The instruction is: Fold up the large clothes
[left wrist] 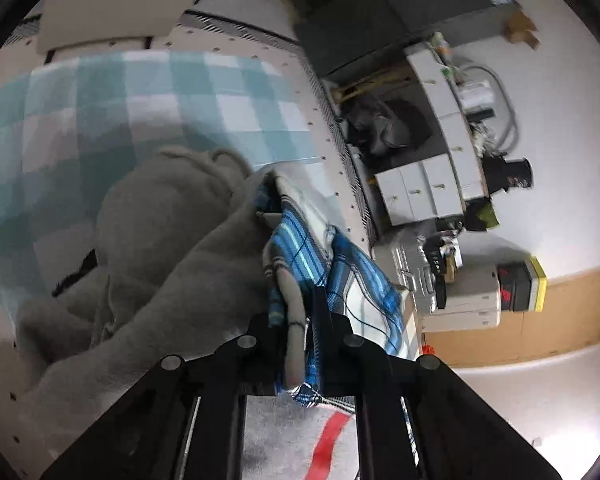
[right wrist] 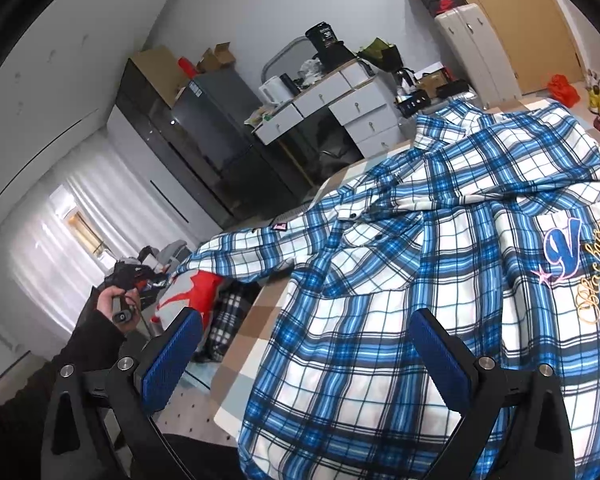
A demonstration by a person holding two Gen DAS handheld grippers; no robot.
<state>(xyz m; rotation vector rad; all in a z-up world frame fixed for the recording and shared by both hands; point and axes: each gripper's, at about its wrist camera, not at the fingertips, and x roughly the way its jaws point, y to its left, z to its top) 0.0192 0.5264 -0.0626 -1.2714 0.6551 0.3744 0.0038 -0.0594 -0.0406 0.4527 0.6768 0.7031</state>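
The plaid shirt (right wrist: 420, 280) runs past the right wrist picture's right edge, and the left gripper (left wrist: 300, 320) hides its pinched cuff.

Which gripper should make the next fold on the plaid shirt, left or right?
Left, probably. The left gripper is already shut on a bunched part of the blue plaid shirt, so it can carry that across. The right gripper is open, holding nothing, above the shirt's spread body.
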